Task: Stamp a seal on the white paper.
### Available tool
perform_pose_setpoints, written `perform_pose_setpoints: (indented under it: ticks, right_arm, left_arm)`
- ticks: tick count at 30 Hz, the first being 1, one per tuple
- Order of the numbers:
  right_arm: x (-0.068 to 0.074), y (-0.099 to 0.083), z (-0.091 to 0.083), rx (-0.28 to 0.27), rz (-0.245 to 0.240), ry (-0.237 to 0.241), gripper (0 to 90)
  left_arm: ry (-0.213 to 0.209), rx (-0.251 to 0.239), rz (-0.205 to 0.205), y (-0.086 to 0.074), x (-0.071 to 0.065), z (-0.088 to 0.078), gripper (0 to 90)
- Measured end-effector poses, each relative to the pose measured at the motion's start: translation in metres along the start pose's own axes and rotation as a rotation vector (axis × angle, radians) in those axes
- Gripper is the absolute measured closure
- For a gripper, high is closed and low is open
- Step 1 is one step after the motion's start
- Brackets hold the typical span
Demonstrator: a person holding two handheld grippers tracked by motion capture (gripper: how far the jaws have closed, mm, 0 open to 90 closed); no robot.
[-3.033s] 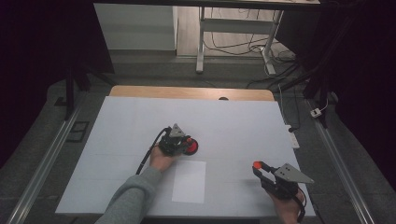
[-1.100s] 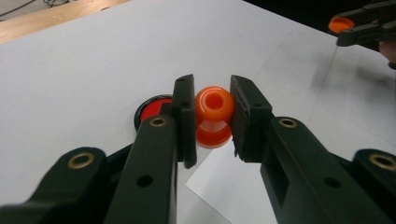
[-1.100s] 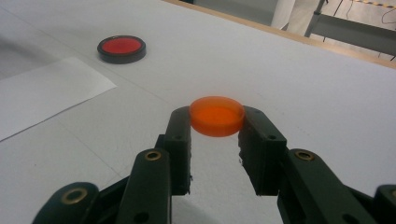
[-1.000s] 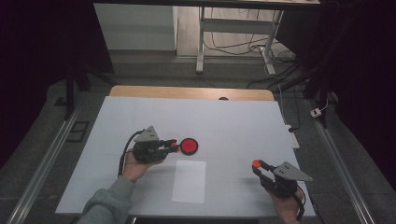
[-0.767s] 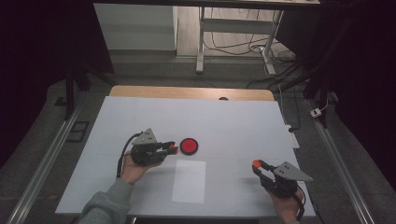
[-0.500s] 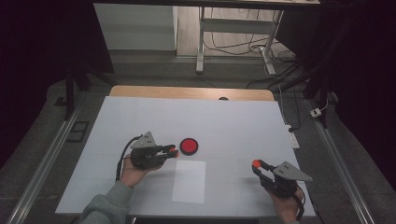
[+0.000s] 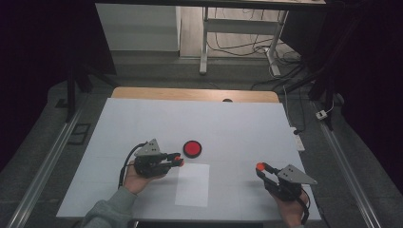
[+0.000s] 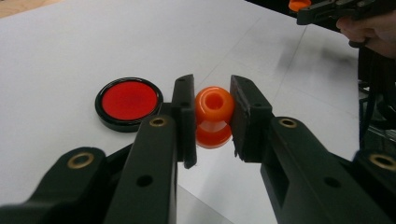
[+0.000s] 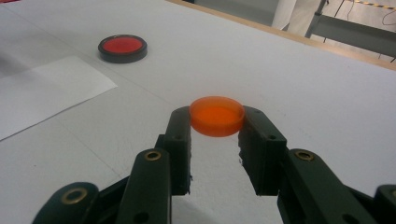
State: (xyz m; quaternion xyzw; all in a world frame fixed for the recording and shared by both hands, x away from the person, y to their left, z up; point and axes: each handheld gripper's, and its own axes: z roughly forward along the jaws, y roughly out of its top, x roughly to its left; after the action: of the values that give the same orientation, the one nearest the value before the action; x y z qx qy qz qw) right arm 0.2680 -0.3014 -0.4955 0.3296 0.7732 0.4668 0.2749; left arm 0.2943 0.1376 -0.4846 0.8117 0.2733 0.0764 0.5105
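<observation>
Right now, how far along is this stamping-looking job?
Done: the left gripper is clamped on an orange stamp beside the red ink pad, and the right gripper is clamped on an orange cap. Left: the white paper looks blank, so no stamping yet, I'd guess.

The little orange spool-shaped piece point(image 8: 213, 115) sits pinched in the left tongs point(image 8: 212, 119), hole facing out, just beside the red disc with the black rim point(image 8: 129, 102). The flat orange cap point(image 9: 216, 115) is clamped in the right tongs point(image 9: 215, 122), well apart from that disc.
</observation>
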Motion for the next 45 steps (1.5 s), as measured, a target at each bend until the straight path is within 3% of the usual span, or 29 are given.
perform_pose_setpoints:
  ticks: [20, 45]
  right_arm:
    - [0.0, 0.0, 0.002, 0.006, -0.002, 0.006, 64.3]
    - [0.0, 0.0, 0.002, 0.007, -0.004, 0.007, 64.3]
  left_arm:
    - [-0.055, 0.042, 0.024, -0.002, -0.015, 0.016, 72.1]
    - [-0.05, 0.109, 0.039, -0.006, -0.021, 0.04, 72.0]
